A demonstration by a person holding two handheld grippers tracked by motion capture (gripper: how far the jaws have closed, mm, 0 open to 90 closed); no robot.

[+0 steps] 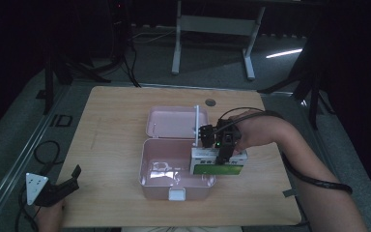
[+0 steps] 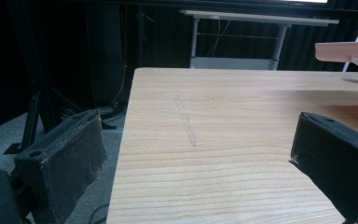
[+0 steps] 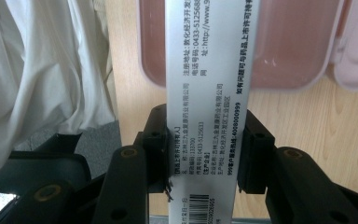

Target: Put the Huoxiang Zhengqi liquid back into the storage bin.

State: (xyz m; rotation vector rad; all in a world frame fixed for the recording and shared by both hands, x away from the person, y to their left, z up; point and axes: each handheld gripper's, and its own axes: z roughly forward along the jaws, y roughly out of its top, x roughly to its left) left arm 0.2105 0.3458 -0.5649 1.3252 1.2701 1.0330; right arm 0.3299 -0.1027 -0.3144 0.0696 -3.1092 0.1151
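Note:
A pink plastic box (image 1: 154, 187) stands open in the middle of the table, its lid (image 1: 171, 122) folded back behind it. My right gripper (image 1: 223, 153) is shut on a white and green medicine carton (image 1: 234, 167), held over the box's right rim. In the right gripper view the carton (image 3: 207, 84) runs up between the two pads, printed side showing, above the pink box (image 3: 284, 51). My left gripper (image 1: 72, 178) rests at the table's front left corner, open, with nothing between its fingers (image 2: 65, 158).
The wooden table (image 1: 111, 140) has bare room left of the box. A small round hole (image 1: 209, 102) sits near its far edge. A white desk frame (image 1: 212, 29) and dark stands are on the floor behind. A light garment (image 3: 42, 70) hangs at the table's near edge.

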